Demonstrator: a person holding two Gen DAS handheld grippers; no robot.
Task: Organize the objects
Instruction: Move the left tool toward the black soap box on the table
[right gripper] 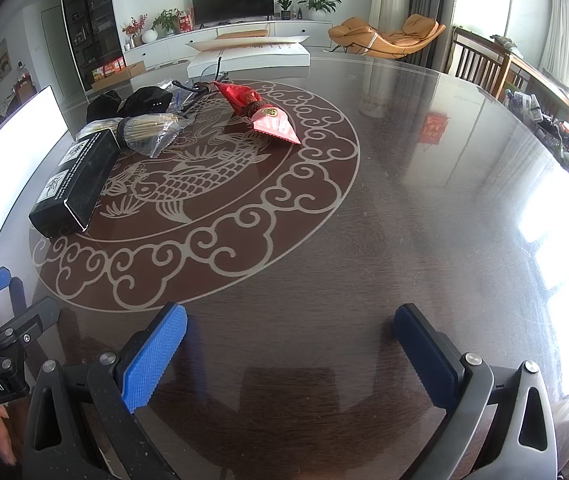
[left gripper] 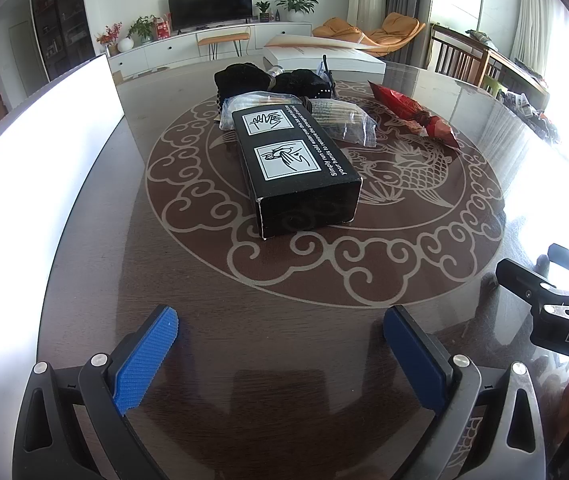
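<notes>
A long black box [left gripper: 296, 168] [right gripper: 74, 182] with white hand pictures lies on the round dark table [left gripper: 244, 340] [right gripper: 404, 200]. Behind it lie clear bags of wooden sticks [left gripper: 340, 118] [right gripper: 148, 130], black pouches [left gripper: 276, 78] [right gripper: 132, 102] and a red folded fan [left gripper: 412, 114] [right gripper: 260, 114]. My left gripper [left gripper: 282, 320] hovers open over the near table edge, well short of the box. My right gripper [right gripper: 290, 320] is open too, to the right of the box, nothing between its fingers. Each gripper shows at the edge of the other's view.
A bright white panel [left gripper: 36, 152] [right gripper: 8, 148] stands at the table's left side. A flat white box [left gripper: 324, 54] [right gripper: 252, 54] lies at the far edge. Wooden chairs [left gripper: 464, 60] [right gripper: 480, 64] and a cluttered sideboard [right gripper: 544, 112] are on the right. The right half of the table is bare glass.
</notes>
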